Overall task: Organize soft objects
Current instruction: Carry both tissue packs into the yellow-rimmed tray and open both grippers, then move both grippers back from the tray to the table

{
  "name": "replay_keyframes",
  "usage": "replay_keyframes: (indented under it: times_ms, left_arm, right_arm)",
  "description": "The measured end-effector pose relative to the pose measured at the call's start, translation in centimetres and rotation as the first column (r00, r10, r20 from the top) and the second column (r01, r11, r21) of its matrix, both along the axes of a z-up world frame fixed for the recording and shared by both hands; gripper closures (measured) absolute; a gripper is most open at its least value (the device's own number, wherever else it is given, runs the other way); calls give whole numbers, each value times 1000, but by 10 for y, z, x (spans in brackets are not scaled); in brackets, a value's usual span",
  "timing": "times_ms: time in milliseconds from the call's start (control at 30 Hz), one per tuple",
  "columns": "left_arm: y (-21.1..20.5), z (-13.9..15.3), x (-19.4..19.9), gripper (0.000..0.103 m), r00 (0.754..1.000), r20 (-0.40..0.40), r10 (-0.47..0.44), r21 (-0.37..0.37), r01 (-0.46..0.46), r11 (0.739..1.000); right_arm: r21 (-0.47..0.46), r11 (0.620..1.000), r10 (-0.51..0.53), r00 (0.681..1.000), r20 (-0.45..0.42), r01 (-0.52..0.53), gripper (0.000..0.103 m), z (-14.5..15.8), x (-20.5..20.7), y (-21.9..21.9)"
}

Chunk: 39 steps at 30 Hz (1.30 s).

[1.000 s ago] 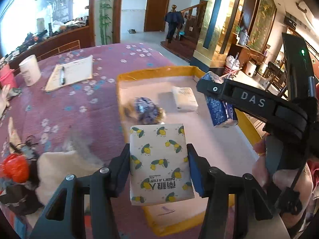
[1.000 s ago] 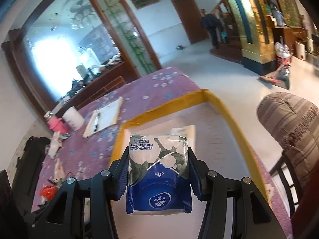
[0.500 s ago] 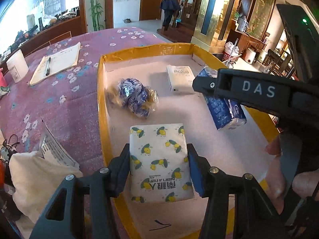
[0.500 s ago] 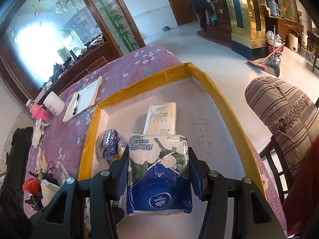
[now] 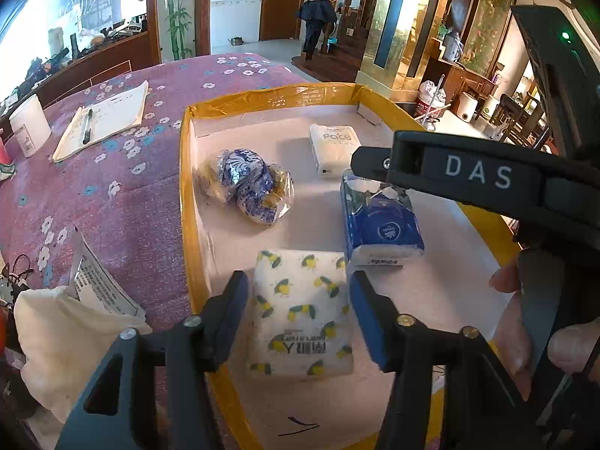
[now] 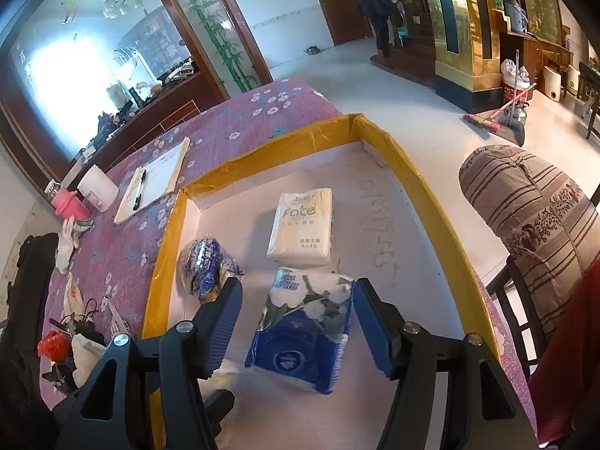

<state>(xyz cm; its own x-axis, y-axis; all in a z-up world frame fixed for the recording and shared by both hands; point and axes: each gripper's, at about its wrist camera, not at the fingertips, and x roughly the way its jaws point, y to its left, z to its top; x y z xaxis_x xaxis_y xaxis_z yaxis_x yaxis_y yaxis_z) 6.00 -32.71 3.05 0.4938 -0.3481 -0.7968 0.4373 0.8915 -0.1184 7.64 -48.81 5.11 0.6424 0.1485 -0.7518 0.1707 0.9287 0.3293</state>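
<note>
A lemon-print tissue pack [image 5: 300, 311] lies on the floor of the yellow-rimmed tray [image 5: 183, 172], near its front. My left gripper [image 5: 298, 281] straddles it, jaws opening, with a thin gap at each pad. A blue flowered tissue pack [image 6: 303, 333] lies flat in the same tray [image 6: 412, 180], between the pads of my right gripper [image 6: 297, 287]. Those jaws are opening too and stand clear of it. The blue pack [image 5: 380, 221] sits just right of the lemon one. Behind them lie a white "Face" pack [image 6: 302, 228] and a crumpled blue-and-white plastic bundle [image 6: 204, 266].
The tray sits on a purple flowered tablecloth [image 5: 112, 187]. Left of it are a notepad with a pen [image 5: 105, 120], a white cup [image 5: 28, 125], a leaflet [image 5: 97, 281] and a white cloth [image 5: 63, 341]. A striped chair cushion [image 6: 532, 217] stands right of the table.
Both grippers came down into the tray with their packs. Both pairs of jaws have since widened, and the lemon pack and the blue pack now rest on the tray floor.
</note>
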Motion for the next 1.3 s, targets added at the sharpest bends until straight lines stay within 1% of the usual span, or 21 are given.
replay_keyframes:
  times_ms: [33,167,367,467,600,667,733,867,933,1067,1200,1233,1300]
  left_arm:
    - [0,0,0,41,1000,-3,-6,-7,6,1000]
    - [0,2,-1,38,1000,-3,-8,-12,7,1000]
    - [4,7,-1,36,1000,5,10,-17,-10,1000]
    - [6,8,0,36,1000,9,21,-7,-21,1000]
    - [12,14,-2,36,1000,0,30,-17,-30,999]
    - [16,20,-7,36,999,13,34,-17,-33,999]
    - [20,25,-13,36,999,29,32,-8,-32,999]
    - [34,35,-33,36,997,75,28,20,-29,999]
    - [45,38,-44,36,995,94,32,34,-35,999]
    - [88,42,-67,33,992,110,56,7,-57,998]
    - [142,41,-88,31,982,142,124,-16,-122,992]
    - [155,40,-91,31,979,146,142,-24,-140,990]
    - [186,38,-98,30,972,148,181,-43,-177,983]
  right_arm:
    - [-1,1000,-3,1000,2,3,37,0,-1,0]
    - [4,1000,-8,1000,11,8,37,1,-1,-2]
    - [6,1000,-11,1000,23,11,37,4,-3,-3]
    - [7,1000,-11,1000,26,10,36,5,-3,-2]
    - [-3,1000,-4,999,32,4,36,7,-4,0]
    - [-5,1000,2,999,41,-1,35,9,-5,3]
    - [-6,1000,9,998,58,-9,29,12,-7,5]
    - [-39,999,11,996,89,-8,27,17,-11,12]
    - [-56,998,15,995,95,-10,27,17,-12,16]
    - [-81,997,24,992,127,-14,27,19,-20,25]
    - [-25,998,53,981,189,-49,27,22,-47,38]
    - [-8,998,67,974,216,-67,27,24,-61,45]
    - [-11,995,103,963,249,-103,27,28,-81,58]
